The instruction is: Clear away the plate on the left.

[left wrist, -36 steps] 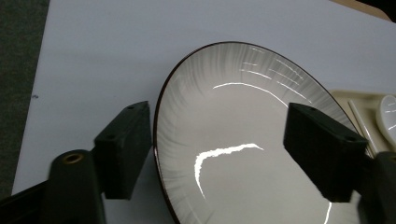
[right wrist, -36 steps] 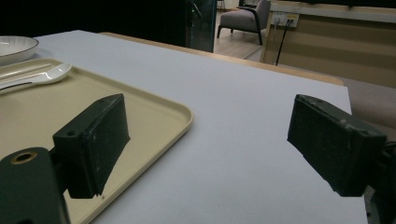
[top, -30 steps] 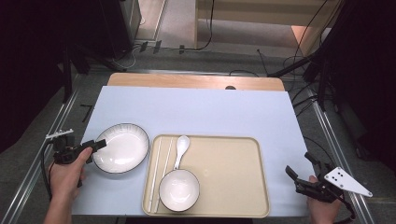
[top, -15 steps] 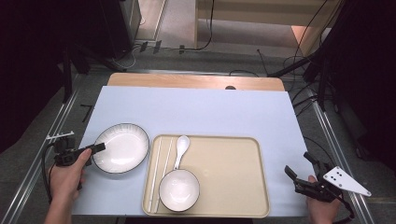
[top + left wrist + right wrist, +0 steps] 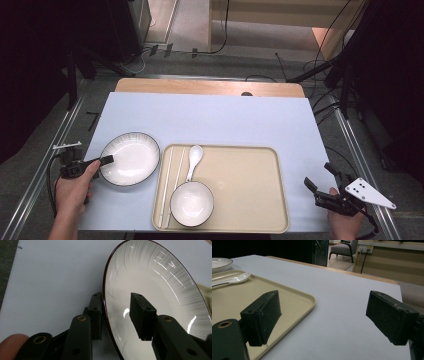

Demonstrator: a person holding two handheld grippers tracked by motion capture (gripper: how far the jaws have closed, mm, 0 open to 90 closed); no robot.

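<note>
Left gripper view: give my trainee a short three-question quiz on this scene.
1. True or false: the left gripper has one jaw inside the plate and one outside its rim.
2. What lies beside the chopsticks on the tray? A) fork B) spoon C) knife
3. Is anything between the right gripper jaws?

Key: 1 true; 2 B; 3 no, they stand open over the table.
</note>
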